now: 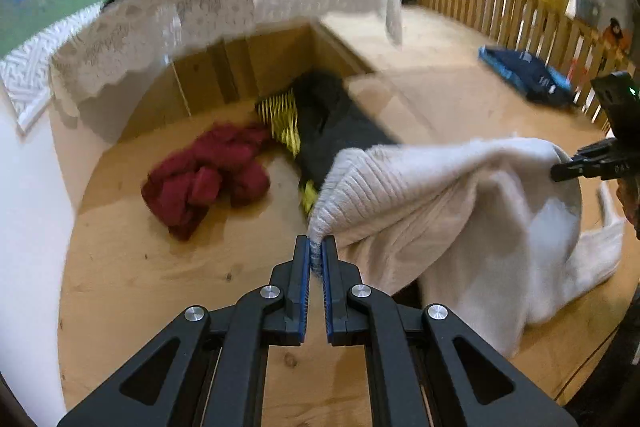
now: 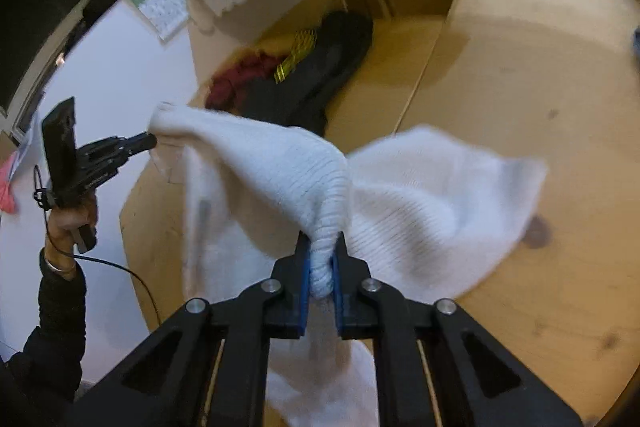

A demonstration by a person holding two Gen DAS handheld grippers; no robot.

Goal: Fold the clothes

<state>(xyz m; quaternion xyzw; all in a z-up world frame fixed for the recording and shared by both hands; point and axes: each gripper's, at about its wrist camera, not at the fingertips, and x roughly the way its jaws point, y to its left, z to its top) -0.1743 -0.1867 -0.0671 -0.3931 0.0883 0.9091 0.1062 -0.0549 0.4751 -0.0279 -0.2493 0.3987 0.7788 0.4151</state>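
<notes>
I had both grippers, left gripper (image 1: 316,251) and right gripper (image 2: 322,263), clenched on the white sweater (image 1: 440,195), stretching its edge taut for folding.

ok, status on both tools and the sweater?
Left tool shut on white sweater. Right tool shut on it too. Sweater hangs between them, partly on the floor. Red garment and dark garment lie beyond.

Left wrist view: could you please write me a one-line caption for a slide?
Left gripper and right gripper lift a white sweater above the wooden floor, other clothes behind.
</notes>
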